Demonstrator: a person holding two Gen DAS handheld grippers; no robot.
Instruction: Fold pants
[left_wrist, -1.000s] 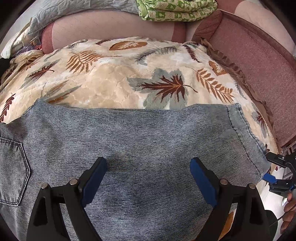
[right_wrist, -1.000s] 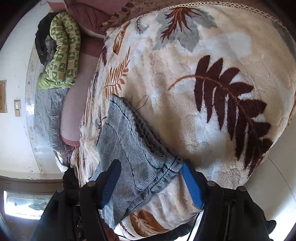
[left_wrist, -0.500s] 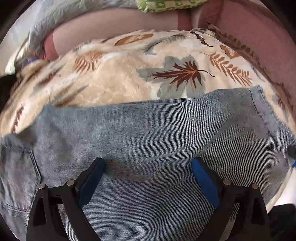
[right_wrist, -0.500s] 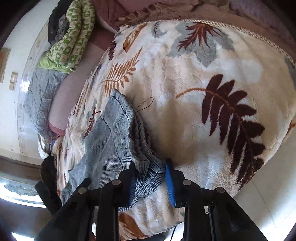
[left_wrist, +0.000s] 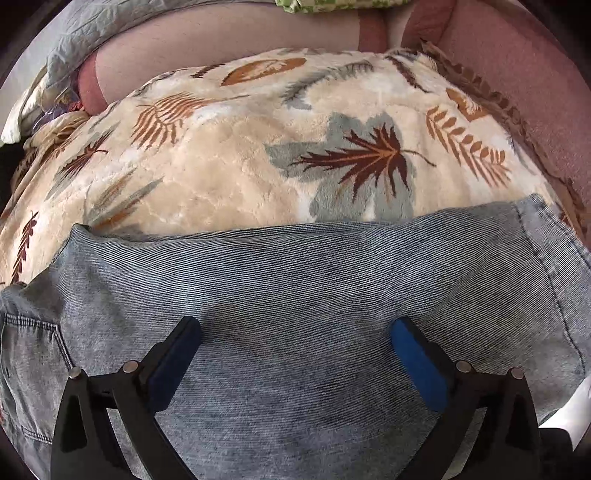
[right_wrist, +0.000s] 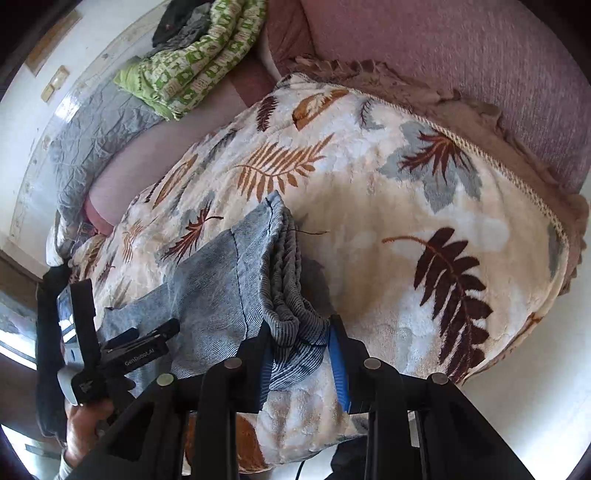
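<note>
Blue-grey denim pants (left_wrist: 314, 277) lie stretched across a leaf-patterned plush blanket (left_wrist: 221, 177), with a back pocket (left_wrist: 29, 350) at the left. My left gripper (left_wrist: 295, 325) hovers over the middle of the legs, its jaws wide and still opening, with only flat denim beneath them. In the right wrist view the bunched leg ends (right_wrist: 288, 295) are lifted off the blanket. My right gripper (right_wrist: 300, 332) is shut on those stacked hems. The left tool's black frame (right_wrist: 122, 350) and the hand holding it (right_wrist: 85, 417) show at the lower left.
A green patterned quilt (right_wrist: 199, 70) and a grey quilt (right_wrist: 96, 133) are piled at the far end. A pink upholstered backrest (right_wrist: 461, 55) runs along the blanket's fringed edge. White floor (right_wrist: 535, 387) lies past the blanket's near edge.
My right gripper has shut on the leg ends, rolled, and lifted them off the blanket. The left gripper's jaws have spread a little wider and it has shifted slightly over the denim.
</note>
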